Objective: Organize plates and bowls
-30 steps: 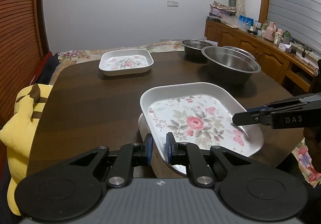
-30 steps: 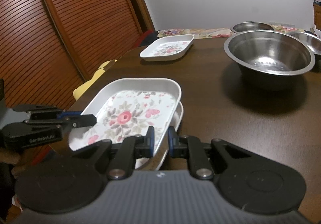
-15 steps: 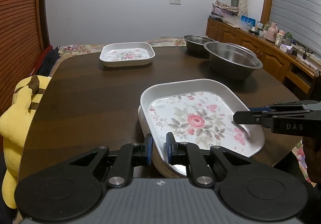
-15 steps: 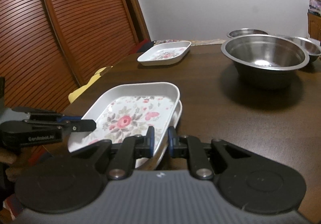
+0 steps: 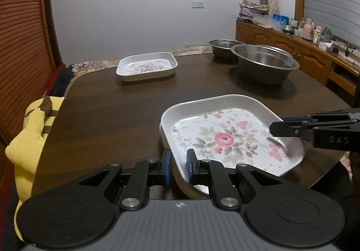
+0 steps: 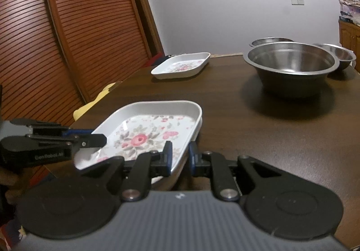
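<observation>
Both grippers grip the floral plate [image 5: 225, 138] at lower centre: left gripper [image 5: 178, 164] clamps its near rim, right gripper [image 6: 178, 157] clamps the opposite rim.

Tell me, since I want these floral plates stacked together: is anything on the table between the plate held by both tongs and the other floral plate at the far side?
Nothing visible. The held floral plate and the far floral plate have only bare dark table between them. The steel bowls stand off to the right, outside that path.

White wall [image 5: 139, 3], slatted wooden doors [image 6: 67, 26], wooden sideboard [image 5: 292, 48], dark table [image 5: 108, 111].
</observation>
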The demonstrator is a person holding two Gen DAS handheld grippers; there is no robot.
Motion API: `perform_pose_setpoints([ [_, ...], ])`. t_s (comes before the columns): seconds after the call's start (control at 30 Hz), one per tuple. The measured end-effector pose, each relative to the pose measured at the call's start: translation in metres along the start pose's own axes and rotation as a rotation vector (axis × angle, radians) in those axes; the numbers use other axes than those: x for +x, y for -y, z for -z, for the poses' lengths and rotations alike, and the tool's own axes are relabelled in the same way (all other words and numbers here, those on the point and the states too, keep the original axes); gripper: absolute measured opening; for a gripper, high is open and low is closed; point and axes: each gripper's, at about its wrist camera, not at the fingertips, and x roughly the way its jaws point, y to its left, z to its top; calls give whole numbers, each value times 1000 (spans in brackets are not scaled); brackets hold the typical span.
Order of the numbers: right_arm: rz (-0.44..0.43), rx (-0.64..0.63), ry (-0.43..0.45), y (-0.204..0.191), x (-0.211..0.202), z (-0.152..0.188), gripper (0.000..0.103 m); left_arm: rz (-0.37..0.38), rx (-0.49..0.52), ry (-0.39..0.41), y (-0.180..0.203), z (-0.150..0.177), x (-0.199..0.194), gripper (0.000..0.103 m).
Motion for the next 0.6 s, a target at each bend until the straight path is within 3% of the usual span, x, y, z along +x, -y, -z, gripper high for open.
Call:
perform_pose_setpoints([
  [0.6,1,8,-4,0,2,6,17,19,-44,-14,-7,6,7,14],
])
